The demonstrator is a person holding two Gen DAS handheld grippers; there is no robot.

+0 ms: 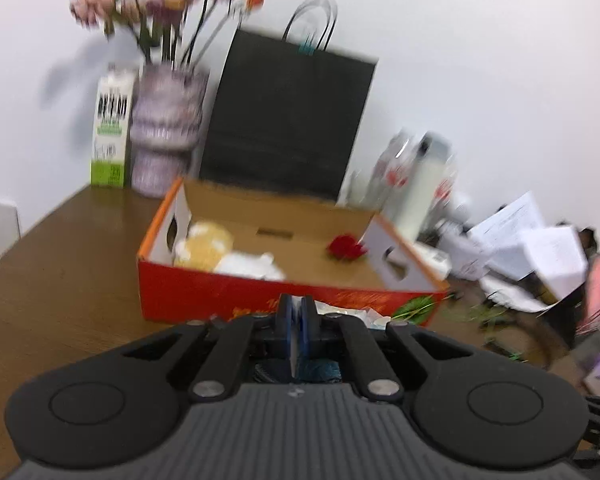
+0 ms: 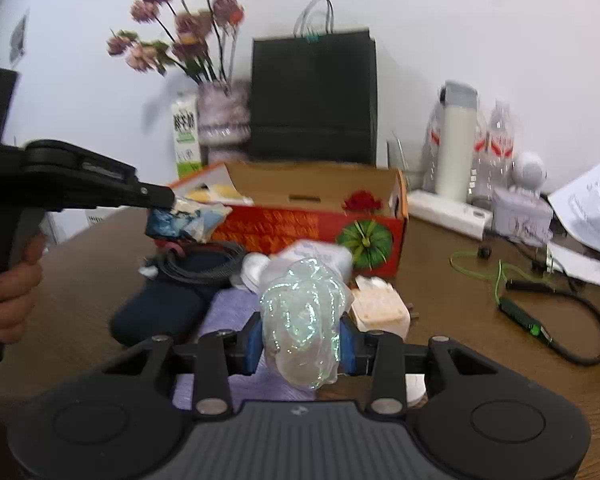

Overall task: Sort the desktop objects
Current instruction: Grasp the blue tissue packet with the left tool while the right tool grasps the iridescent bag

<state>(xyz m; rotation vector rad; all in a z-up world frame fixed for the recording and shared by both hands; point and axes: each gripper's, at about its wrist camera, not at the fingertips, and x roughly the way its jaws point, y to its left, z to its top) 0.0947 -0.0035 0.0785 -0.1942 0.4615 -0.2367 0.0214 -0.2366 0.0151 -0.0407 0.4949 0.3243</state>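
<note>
A red cardboard box point(image 1: 204, 300) stands open on the brown desk, with yellow and white items and a red flower point(image 1: 344, 248) inside. In the right wrist view, my left gripper point(image 2: 172, 204) hovers at the box's point(image 2: 284, 232) near left corner, shut on a crumpled blue-and-white packet point(image 2: 188, 220). From its own camera the left gripper point(image 1: 296, 312) shows its pads pressed together. My right gripper point(image 2: 300, 344) is shut on a bundle of clear iridescent plastic point(image 2: 300, 312), just above a purple cloth point(image 2: 228, 312). A dark blue pouch point(image 2: 160, 308) and a white plug point(image 2: 380, 308) lie near.
Behind the box stand a black paper bag point(image 2: 312, 96), a vase of flowers point(image 2: 220, 112) and a milk carton point(image 2: 186, 136). A white bottle point(image 2: 456, 148), papers point(image 2: 588, 204) and a green cable point(image 2: 500, 276) crowd the right side. A hand point(image 2: 8, 292) grips the left tool.
</note>
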